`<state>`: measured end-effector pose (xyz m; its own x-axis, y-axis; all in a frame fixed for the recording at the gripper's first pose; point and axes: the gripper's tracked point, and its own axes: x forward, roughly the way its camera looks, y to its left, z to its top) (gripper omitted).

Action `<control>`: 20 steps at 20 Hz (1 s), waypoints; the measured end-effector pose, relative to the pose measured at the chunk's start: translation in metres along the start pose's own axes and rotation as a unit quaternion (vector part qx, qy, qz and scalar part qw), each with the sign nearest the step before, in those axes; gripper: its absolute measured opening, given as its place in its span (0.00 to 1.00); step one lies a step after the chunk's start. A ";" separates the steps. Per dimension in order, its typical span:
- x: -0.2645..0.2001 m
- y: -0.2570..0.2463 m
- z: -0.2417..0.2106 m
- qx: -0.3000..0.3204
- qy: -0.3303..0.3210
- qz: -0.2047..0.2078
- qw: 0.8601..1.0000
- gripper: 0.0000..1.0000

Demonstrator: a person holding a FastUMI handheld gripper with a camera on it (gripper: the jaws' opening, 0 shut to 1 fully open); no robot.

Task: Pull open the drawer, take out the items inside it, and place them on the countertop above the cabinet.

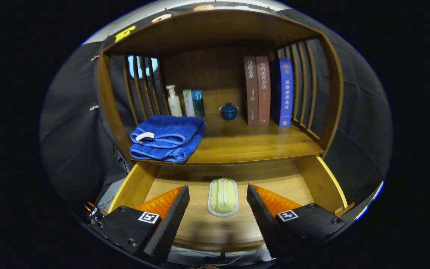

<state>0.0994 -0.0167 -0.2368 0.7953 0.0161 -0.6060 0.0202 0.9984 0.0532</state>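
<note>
gripper (218, 194) spread wide, level over the open drawer (325, 183) | soap dish (223, 197) sits between its fingers, untouched | blue towel (168, 137) up on the desk (252, 144)

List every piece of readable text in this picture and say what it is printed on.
Blue book spine: yellow characters, too blurred to read.
Two brown books: pale spine lettering, too small to read.
Gripper, open over the soap dish: square marker patterns on its fingers, no words.

Soap dish (223, 197) in open drawer (321, 179), between spread tongs (218, 194); towel (168, 137) on countertop (252, 144) above.
</note>
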 end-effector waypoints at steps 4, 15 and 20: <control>0.051 -0.004 -0.012 0.012 0.082 -0.016 0.996 0.99; 0.100 -0.016 -0.063 0.000 0.254 -0.037 0.966 0.75; 0.109 -0.018 -0.077 0.010 0.268 -0.031 0.963 0.37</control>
<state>0.1390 -0.0283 -0.3652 0.3655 -0.0125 -0.9307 0.0745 0.9971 0.0159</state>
